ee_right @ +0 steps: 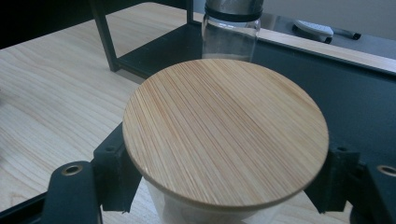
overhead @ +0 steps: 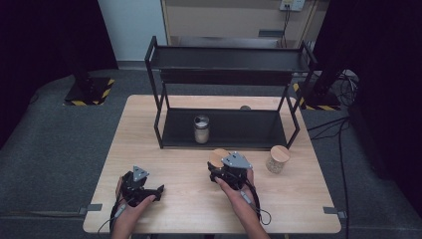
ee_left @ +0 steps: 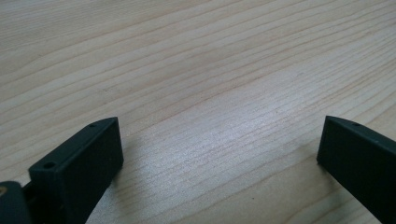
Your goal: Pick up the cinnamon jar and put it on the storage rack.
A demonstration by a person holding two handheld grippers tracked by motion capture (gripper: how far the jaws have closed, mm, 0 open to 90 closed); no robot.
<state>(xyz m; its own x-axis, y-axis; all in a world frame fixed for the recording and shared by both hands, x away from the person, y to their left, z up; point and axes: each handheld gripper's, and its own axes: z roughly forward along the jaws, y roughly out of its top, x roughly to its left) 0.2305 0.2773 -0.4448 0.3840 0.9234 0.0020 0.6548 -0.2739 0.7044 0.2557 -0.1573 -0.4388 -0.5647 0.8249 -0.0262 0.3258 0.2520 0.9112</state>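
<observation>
A jar with a round bamboo lid stands on the wooden table in front of the black rack. My right gripper is shut on it, one black jaw on each side just under the lid. The jar's glass body is mostly hidden below the lid. My left gripper rests low over bare tabletop at the near left, open, with nothing between its jaws.
A black two-tier metal rack stands at the table's far half. A clear jar with a metal lid sits on its lower shelf. Another bamboo-lidded jar stands right of my right gripper.
</observation>
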